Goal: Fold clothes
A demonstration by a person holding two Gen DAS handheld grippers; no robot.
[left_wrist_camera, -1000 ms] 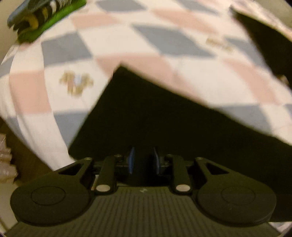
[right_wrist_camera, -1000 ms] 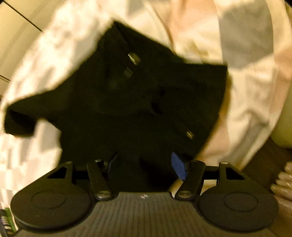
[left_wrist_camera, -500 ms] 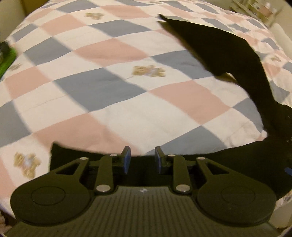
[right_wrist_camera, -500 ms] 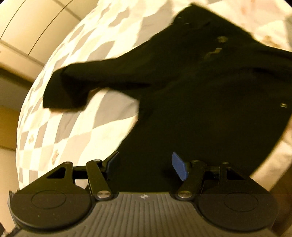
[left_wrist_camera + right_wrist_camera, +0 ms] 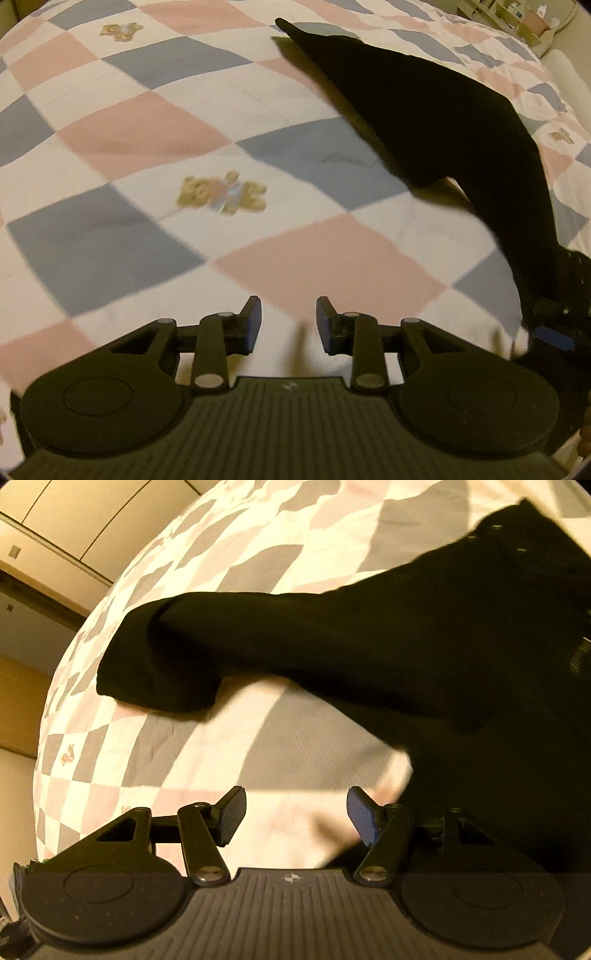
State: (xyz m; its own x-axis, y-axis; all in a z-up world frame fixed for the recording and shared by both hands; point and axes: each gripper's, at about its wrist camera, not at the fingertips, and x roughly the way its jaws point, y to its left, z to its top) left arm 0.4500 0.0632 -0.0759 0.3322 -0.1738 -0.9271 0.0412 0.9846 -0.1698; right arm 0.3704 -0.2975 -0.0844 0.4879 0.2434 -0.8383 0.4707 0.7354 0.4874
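A black garment with small buttons lies on the checked quilt. In the left wrist view its sleeve [image 5: 436, 110] stretches from the far middle down to the right edge. In the right wrist view its body [image 5: 461, 646] fills the right side and a sleeve cuff [image 5: 159, 664] reaches left. My left gripper [image 5: 288, 325] is open and empty over bare quilt, left of the garment. My right gripper [image 5: 295, 812] is open and empty at the garment's near edge; its right finger [image 5: 364, 818] is next to the cloth. The other gripper [image 5: 561, 325] shows at the garment's lower right end.
The bed's quilt [image 5: 147, 122] has pink, grey-blue and white checks with small bear prints [image 5: 221, 192]. Shelves with small items [image 5: 517, 18] stand beyond the far right corner. A wall and door frame [image 5: 44, 554] lie beyond the bed's left edge.
My left gripper has opened, let go of the black cloth and swung away over bare quilt. My right gripper has stayed open and shifted left off the garment's body.
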